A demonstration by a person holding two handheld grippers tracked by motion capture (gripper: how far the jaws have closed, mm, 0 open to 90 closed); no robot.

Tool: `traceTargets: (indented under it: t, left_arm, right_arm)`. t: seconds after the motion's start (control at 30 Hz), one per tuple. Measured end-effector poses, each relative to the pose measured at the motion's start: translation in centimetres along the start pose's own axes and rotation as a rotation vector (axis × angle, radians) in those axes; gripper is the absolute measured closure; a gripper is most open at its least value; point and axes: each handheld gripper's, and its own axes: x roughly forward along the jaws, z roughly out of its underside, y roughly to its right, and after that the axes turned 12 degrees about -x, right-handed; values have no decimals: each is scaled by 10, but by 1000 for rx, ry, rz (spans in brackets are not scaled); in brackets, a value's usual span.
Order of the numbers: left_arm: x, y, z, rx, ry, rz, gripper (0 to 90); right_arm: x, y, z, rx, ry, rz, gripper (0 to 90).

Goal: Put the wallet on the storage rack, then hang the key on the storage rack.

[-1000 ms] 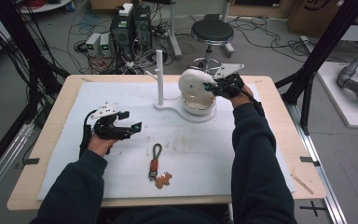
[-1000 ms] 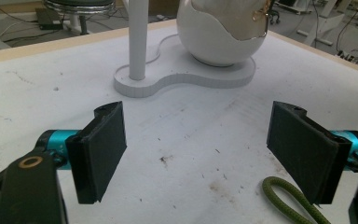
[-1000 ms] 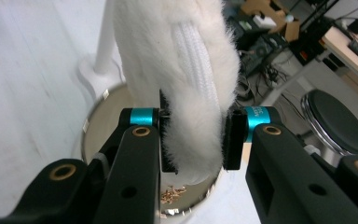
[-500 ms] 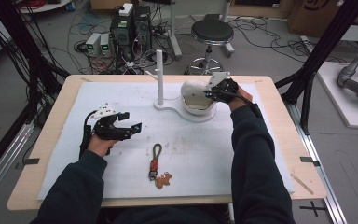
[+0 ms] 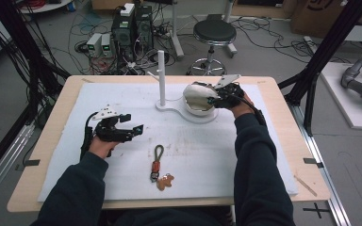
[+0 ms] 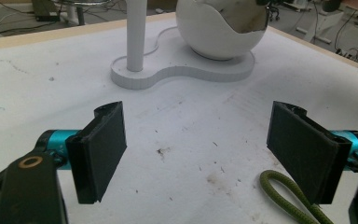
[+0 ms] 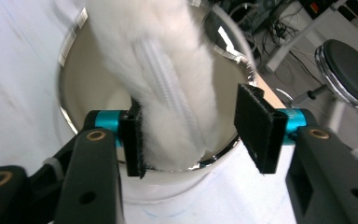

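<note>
A white round pot with a shiny inner rim stands on a white base at the back of the table. My right gripper hangs at its rim. A white fluffy pouch with a zipper hangs down into the pot, between the jaws of my right gripper. Those jaws have just been opening; the left pad still brushes the fluff, while the right pad stands clear of it. My left gripper rests at the left of the mat, open with nothing between its jaws.
A white post rises from the same base, left of the pot. A key strap with a green loop and a brown charm lies mid-mat near the front; its loop lies by my left gripper's right jaw. A white mat covers the table.
My right gripper has sunk toward the pot with the fluffy pouch, and its jaws have parted. The pouch now hangs inside the pot. The left hand has stayed still.
</note>
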Motion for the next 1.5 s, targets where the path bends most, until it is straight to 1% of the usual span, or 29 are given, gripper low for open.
traceTargets:
  t: [0.07,0.13,0.17,0.2,0.27,0.3,0.37,0.43,0.47,0.5,0.53,0.57,0.6,0.63,0.67,0.7,0.73,0.8,0.83,0.93,1.07,1.27,1.4,1.5]
  left_arm:
    - [0,0,0,-3,-1,-2,196]
    - [0,0,0,-7,0,-1,196]
    - [0,0,0,-9,1,-1,196]
    - [0,-1,0,-8,0,2,196]
    - [0,-1,1,-11,3,5,196]
    - [0,-1,0,-12,-1,6,196]
    - [-1,0,0,-14,2,10,196]
    - [-1,0,0,-15,8,9,196]
    - [-1,0,0,-8,10,-9,196]
    - [-2,0,0,1,21,-45,197]
    - [-3,-1,-1,-3,34,-64,196]
    - [-4,-1,-2,-12,57,-63,196]
    - [-5,-2,-3,-13,74,-73,196]
    - [-6,-2,-3,-16,80,-76,196]
    - [-7,-3,-3,-21,81,-70,196]
    - [-7,-3,-3,-23,78,-70,196]
    - [-7,-3,-3,-22,76,-69,196]
    - [-8,-2,-3,-20,75,-68,196]
    - [-8,-1,-4,-16,69,-67,196]
    - [-8,-2,-3,-16,61,-65,196]
    - [-6,-2,-2,-26,48,-59,196]
    - [-4,0,0,-21,29,-54,205]
    - [-3,3,2,-14,8,-59,207]
    - [1,6,4,-5,-30,-61,246]
  right_arm:
    - [-10,1,2,26,33,10,448]
    - [-22,2,6,93,69,-3,419]
    - [-28,2,9,124,90,-2,420]
    - [-33,1,12,139,117,15,420]
    - [-45,-4,21,185,155,47,410]
    - [-52,-9,28,214,189,54,401]
    - [-62,-17,40,251,203,54,373]
    - [-72,-27,53,290,207,58,356]
    - [-77,-32,59,310,210,57,347]
    - [-81,-37,65,336,210,58,334]
    - [-85,-42,70,352,200,58,324]
    - [-88,-46,75,363,182,58,317]
    - [-89,-50,80,379,154,69,299]
    - [-90,-55,86,396,118,86,274]
    - [-90,-58,90,404,101,97,264]
    - [-90,-61,94,420,91,106,254]
    - [-90,-63,98,424,88,111,244]
    - [-90,-63,103,456,92,96,238]
    - [-91,-63,104,467,99,97,228]
    - [-94,-63,103,477,118,103,220]
    - [-95,-67,103,471,123,96,220]
    - [-93,-68,104,485,105,84,241]
    - [-92,-71,103,482,112,82,247]
    - [-90,-73,102,464,104,78,254]
